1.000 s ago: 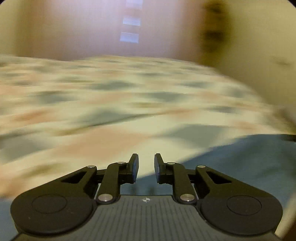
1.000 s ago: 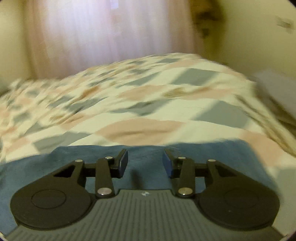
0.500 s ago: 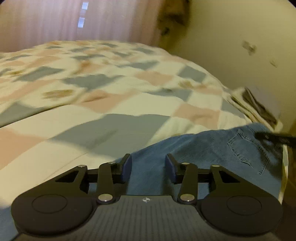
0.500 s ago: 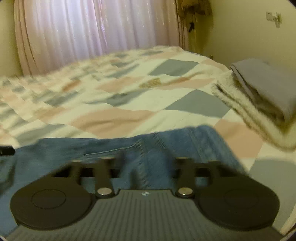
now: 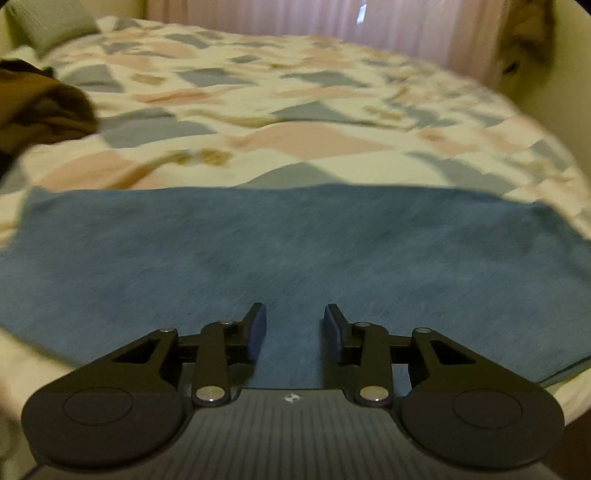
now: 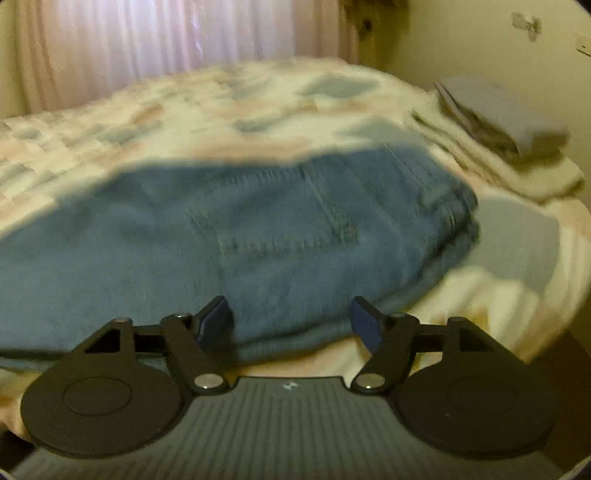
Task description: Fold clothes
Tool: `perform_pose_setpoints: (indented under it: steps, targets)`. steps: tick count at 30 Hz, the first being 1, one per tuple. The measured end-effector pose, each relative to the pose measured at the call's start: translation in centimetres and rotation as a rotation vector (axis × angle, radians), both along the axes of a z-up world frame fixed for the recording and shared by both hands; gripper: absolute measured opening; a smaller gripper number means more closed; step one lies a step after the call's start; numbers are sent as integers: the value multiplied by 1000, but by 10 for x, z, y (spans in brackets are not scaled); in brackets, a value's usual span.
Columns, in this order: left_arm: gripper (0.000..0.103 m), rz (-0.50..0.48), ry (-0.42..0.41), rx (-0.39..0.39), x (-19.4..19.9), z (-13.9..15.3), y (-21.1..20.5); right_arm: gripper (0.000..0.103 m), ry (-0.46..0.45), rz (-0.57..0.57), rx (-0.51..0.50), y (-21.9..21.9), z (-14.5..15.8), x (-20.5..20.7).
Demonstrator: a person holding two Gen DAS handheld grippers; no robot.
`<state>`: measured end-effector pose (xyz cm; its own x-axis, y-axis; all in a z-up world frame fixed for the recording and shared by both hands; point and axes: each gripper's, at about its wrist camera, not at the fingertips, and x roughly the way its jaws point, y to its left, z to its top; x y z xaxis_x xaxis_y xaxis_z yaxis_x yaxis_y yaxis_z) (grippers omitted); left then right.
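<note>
The jeans (image 5: 295,251) lie flat across the near edge of the bed, a broad band of faded blue denim with a soft, brushed look under the blur. From the right wrist view the same jeans (image 6: 258,240) show more shape: a stitched back pocket, a seam running up the middle, and a thick folded edge at the right end where the layers stack into a rounded lip.

Over the denim sits the left gripper (image 5: 294,330), black arms with dark blue pads, jaws apart with a clear gap and only cloth seen beyond them, nothing pinched. The gap has been widening over the last moment and has now settled. The right gripper (image 6: 291,325) stands much wider, and its jaws have just been opening; the near edge of the jeans shows between the pads, though neither pad presses on it.

Under the jeans spreads the quilt (image 5: 314,140), cream cloth patched with pink, grey and mustard angular shapes, slightly rumpled. At the left lies a dark brown crumpled garment (image 5: 40,107), and a pale ribbed pillow (image 5: 48,22) sits at the far corner. At the right of the bed rests a folded grey cloth (image 6: 502,114) on top of a fluffy cream towel (image 6: 517,170). Behind hangs a pleated pink curtain (image 6: 155,40), sheer and glowing.
</note>
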<state>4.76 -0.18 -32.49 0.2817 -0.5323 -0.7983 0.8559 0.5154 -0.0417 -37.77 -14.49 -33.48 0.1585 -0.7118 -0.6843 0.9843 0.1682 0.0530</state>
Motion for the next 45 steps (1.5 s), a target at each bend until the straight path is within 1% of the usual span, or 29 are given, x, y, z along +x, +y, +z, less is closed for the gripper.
perform_pose_setpoints:
  steps: [1,2,3,4,5,9,11,15,20,23,28,34,36,39,42,45]
  targets:
    - [42,-1,-21,10,-7,6,4,69,-51,7,-14,10,6,3]
    - [51,-5,-28,8,-13,11,9,72,-91,19,-32,19,14,6]
    - [56,-11,-25,-3,-17,17,14,75,-106,26,-52,28,21,11]
    - [60,-18,-19,-12,-22,21,16,82,-107,31,-71,37,28,17]
    - [60,-25,-17,-19,-27,25,18,87,-104,38,-88,44,34,23]
    - [61,-45,-34,-38,-44,39,32,89,-142,58,-121,68,55,38]
    - [63,-51,-53,-52,-51,46,39,93,-162,67,-130,82,62,42]
    - [65,-52,-107,-77,-63,57,56,94,-191,80,-133,104,68,44]
    - [66,-45,-132,-97,-71,66,74,95,-215,76,-143,126,72,39]
    - [66,-48,-136,-108,-75,69,82,95,-216,65,-150,134,76,35]
    - [69,-45,-130,-112,-79,66,93,95,-188,36,-151,141,83,32]
    - [70,-21,-117,-103,-71,60,99,97,-181,32,-154,141,87,34]
    - [71,-5,-98,-111,-64,58,101,98,-183,39,-148,138,87,36]
    - [73,39,-5,-165,-41,51,109,99,-189,62,-133,132,85,41]
    - [73,150,115,-238,-7,34,124,99,-190,82,-107,123,78,49]
    - [73,296,218,-321,34,14,144,99,-179,116,-68,110,66,60]
